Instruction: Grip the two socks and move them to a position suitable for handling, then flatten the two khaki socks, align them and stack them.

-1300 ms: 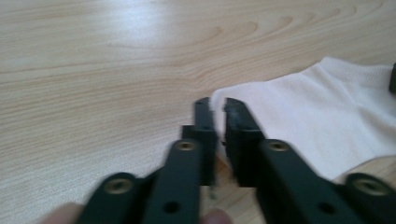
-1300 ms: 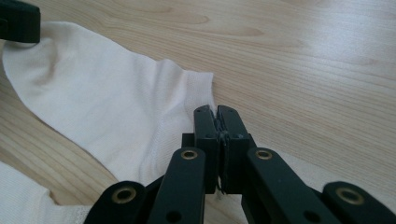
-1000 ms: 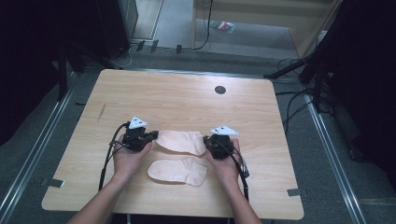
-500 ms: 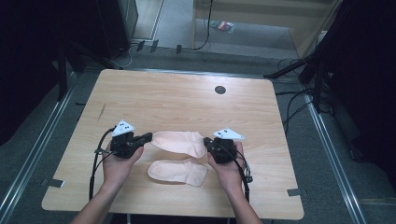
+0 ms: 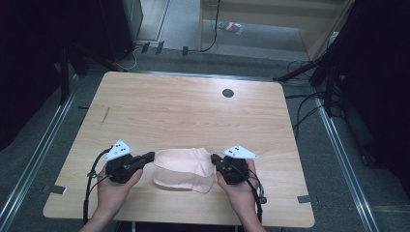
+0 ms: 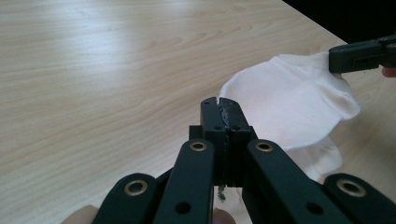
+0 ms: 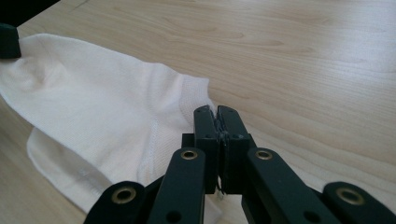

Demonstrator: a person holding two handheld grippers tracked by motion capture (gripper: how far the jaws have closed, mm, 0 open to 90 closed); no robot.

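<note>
Two pale pink socks lie near the table's front middle. The upper sock hangs stretched between both grippers and covers most of the lower sock. My left gripper is shut on the upper sock's left end, and my right gripper is shut on its right end. In the left gripper view the shut jaws meet the sock's edge, with the lower sock beneath. In the right gripper view the jaws pinch the ribbed cuff.
The wooden table has a dark round grommet at the back right and a short dark mark at the left. Cables and metal floor rails run around the table. The table's front edge is close under my hands.
Both grippers have drawn back toward the person with the upper sock. That sock lay beyond the other one and now rests over it.
</note>
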